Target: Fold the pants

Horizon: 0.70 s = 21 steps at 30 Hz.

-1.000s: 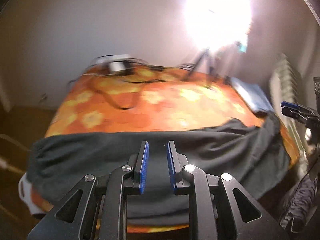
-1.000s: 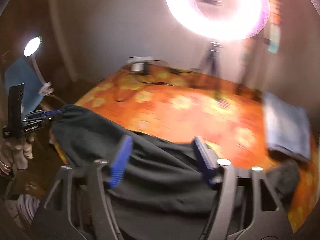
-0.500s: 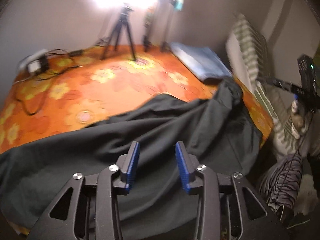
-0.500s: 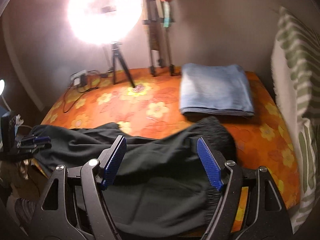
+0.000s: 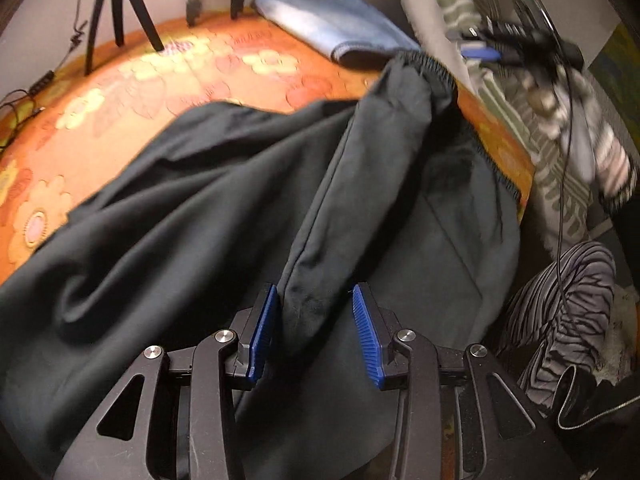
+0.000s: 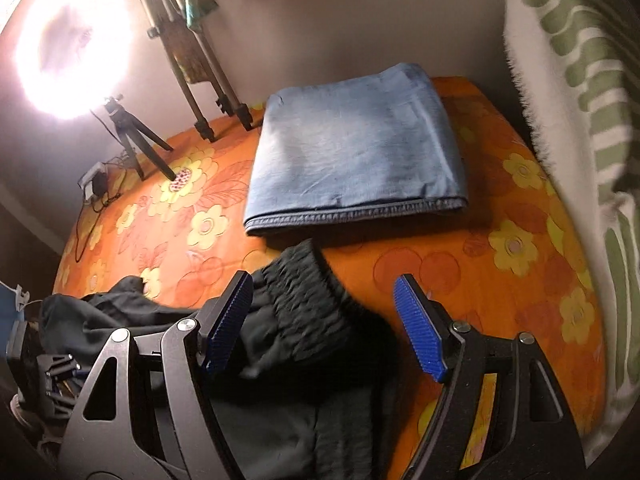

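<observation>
From here I can't see the near end of the dark pants [image 5: 208,208], cut off by the frame's lower edge behind the left gripper [image 5: 314,330], and the right gripper [image 5: 516,46] is only a motion-smeared shape whose jaws I cannot read.

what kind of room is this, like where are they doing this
Probably a room at home set up for filming: an orange floral cloth covers the work surface, a lit ring light stands on a small tripod, and folded blue fabric lies behind the dark pants.
</observation>
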### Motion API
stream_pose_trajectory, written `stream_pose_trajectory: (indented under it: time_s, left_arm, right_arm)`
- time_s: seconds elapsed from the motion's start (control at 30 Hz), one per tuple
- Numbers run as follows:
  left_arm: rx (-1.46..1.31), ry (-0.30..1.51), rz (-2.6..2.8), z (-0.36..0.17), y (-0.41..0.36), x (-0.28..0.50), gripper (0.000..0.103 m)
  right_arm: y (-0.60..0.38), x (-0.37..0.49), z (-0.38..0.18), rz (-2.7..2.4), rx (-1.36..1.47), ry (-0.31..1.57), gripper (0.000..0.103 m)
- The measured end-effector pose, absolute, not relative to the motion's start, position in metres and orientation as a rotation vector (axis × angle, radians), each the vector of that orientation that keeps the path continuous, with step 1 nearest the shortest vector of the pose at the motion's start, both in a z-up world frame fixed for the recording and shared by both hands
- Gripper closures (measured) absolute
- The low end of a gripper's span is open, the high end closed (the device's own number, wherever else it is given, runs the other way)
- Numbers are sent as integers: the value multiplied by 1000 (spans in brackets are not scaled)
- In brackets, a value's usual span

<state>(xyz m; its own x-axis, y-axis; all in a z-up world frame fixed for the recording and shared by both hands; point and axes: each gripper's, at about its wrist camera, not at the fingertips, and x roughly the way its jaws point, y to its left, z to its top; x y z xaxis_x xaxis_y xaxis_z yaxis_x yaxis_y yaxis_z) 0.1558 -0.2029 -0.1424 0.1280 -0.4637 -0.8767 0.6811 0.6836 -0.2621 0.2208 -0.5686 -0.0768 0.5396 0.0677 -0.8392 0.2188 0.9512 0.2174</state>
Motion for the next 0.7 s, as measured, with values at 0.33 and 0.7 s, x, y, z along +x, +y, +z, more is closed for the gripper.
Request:
stream_pose_trajectory:
  time_s: [0.33, 0.7]
  left_arm:
    - [248, 1205, -803, -153, -208, 161, 61]
    - [262, 1174, -797, -155, -208, 156, 61]
  right_arm:
    - [-559, 275, -127, -1, 267, 1117, 27]
    - [-544, 267, -127, 63, 254, 1103, 82]
